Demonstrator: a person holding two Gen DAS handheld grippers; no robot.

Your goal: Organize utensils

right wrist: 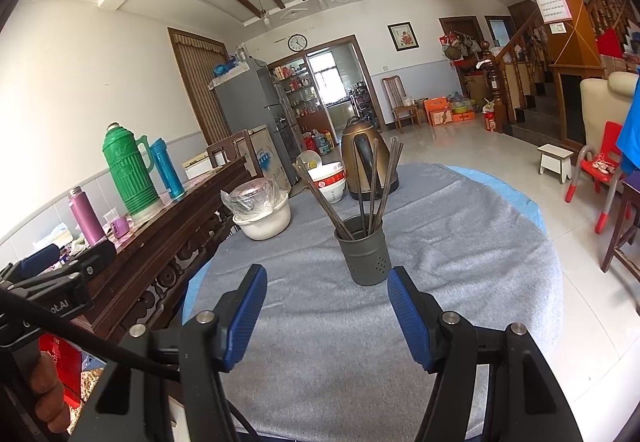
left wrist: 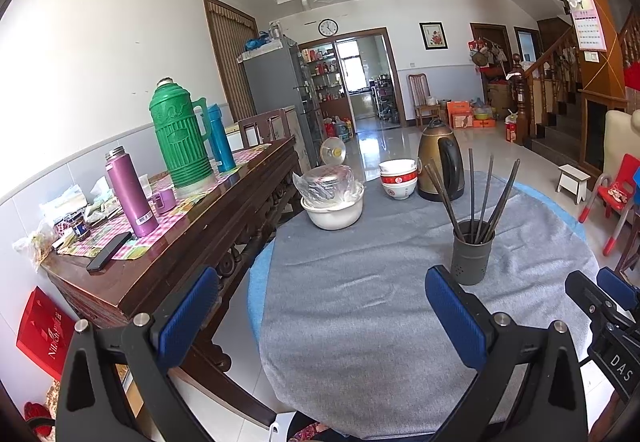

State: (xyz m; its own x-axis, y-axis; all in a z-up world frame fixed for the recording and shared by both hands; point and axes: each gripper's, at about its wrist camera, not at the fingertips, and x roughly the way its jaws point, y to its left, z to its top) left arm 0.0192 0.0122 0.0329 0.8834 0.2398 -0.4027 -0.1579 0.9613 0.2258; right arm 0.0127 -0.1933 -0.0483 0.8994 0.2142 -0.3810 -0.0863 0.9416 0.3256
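While both claws hang over the grey cloth, nothing sits between their blue pads.
Left claw (left wrist: pixel 322 312): spread wide, empty, low in its frame.
Right claw (right wrist: pixel 326 308): spread apart, empty, just short of the cup.
Cup (right wrist: pixel 363 256): upright at middle of the right view, dark grey, on the table (right wrist: pixel 460 242).
Chopsticks (right wrist: pixel 370 188): standing in the cup, fanned outward.
Kettle (right wrist: pixel 366 158): behind the cup, beside the stacked bowls (right wrist: pixel 330 182).

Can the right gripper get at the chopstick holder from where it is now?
Probably yes. The right gripper is open and empty, the chopstick holder stands just ahead, slightly right of centre, and only bare grey cloth lies between them.
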